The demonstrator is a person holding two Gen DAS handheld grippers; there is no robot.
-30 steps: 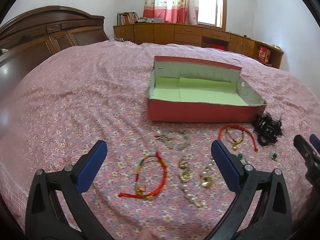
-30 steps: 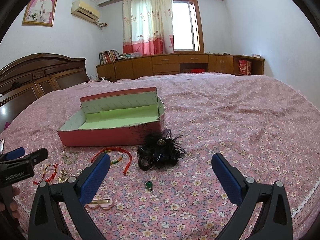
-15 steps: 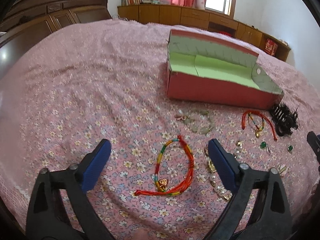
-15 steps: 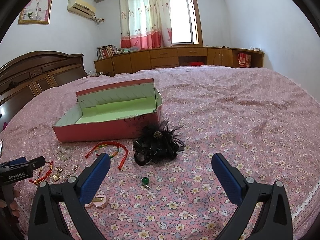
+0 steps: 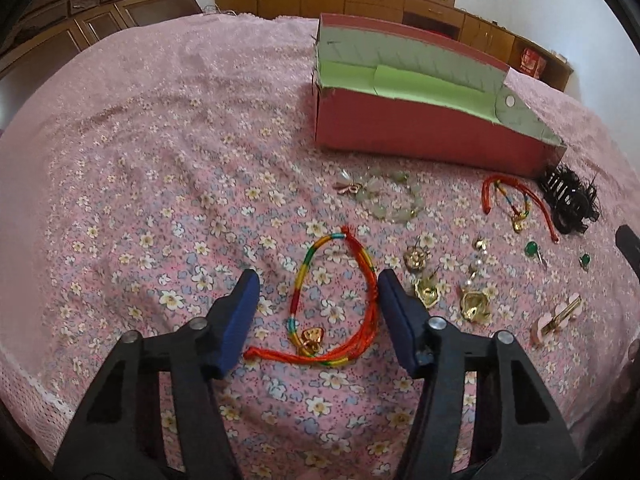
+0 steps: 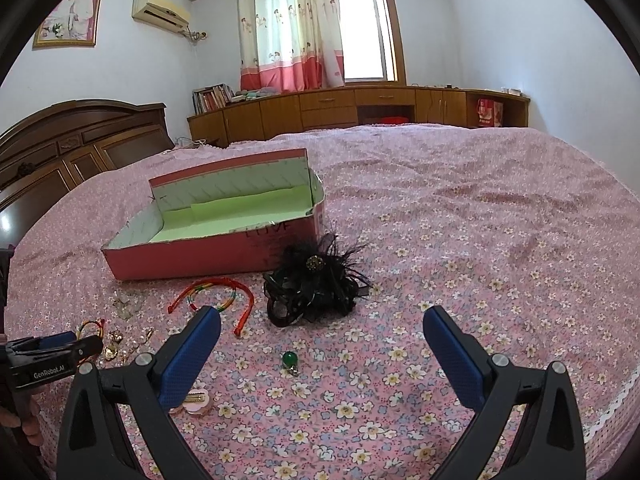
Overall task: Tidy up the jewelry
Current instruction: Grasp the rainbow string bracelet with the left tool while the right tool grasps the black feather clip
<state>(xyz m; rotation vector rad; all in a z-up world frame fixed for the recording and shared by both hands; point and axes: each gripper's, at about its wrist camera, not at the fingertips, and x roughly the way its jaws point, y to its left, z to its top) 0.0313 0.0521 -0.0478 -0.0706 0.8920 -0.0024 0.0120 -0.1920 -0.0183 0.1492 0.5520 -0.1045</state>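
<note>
Bracelet of rainbow-and-red woven cord (image 5: pixel 340 300) lies lengthwise between the left hand-held gripper's (image 5: pixel 316 300) half-closed, just-narrowing blue pads, not yet pinched; right hand-held gripper (image 6: pixel 320 344) hovers wide, farther off.

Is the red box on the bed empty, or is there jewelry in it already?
Empty as far as shown: the red box has only bare green lining inside in both views, and the jewelry, such as the rainbow bracelet, lies outside on the bedspread.
</note>
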